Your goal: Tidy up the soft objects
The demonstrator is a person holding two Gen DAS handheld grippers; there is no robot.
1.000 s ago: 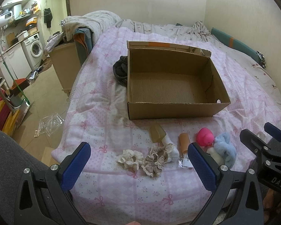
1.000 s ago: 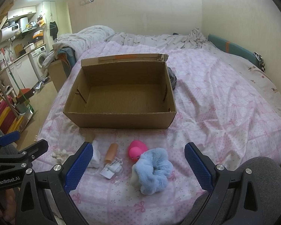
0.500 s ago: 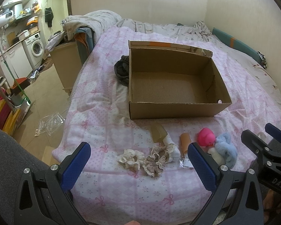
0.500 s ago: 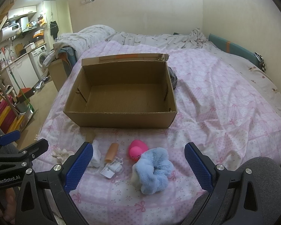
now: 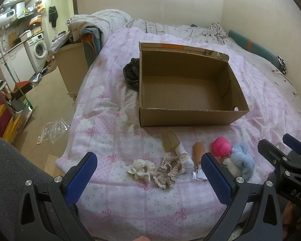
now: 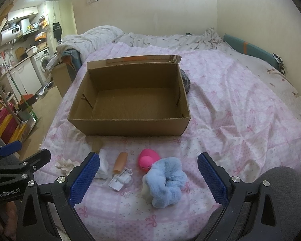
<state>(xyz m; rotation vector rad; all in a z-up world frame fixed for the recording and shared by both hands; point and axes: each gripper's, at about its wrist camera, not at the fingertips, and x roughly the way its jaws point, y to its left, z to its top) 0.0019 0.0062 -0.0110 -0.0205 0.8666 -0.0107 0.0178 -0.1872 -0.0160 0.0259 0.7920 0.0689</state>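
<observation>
An open cardboard box point(image 5: 190, 118) point(image 6: 130, 125) with nothing inside sits on the pink bedspread. In front of it lie a cream scrunchie point(image 5: 140, 169), a beige lace scrunchie point(image 5: 169, 169), a tan tube point(image 5: 198, 152) point(image 6: 120, 161), a pink toy point(image 5: 221, 146) point(image 6: 148, 158) and a fluffy blue scrunchie point(image 5: 241, 159) point(image 6: 165, 180). My left gripper point(image 5: 148, 175) hovers open over the two pale scrunchies. My right gripper point(image 6: 148, 177) hovers open above the blue scrunchie and pink toy. Neither holds anything.
A dark cloth bundle point(image 5: 131, 73) lies left of the box. A white tissue point(image 6: 103, 165) and a small plastic packet point(image 6: 120, 178) lie among the items. Crumpled bedding point(image 6: 150, 38) fills the far end. The bed's left edge drops to a cluttered floor point(image 5: 50, 108).
Both views have shifted slightly, so the box and the items sit a little differently in frame. Nothing was picked up or moved on the bed.
</observation>
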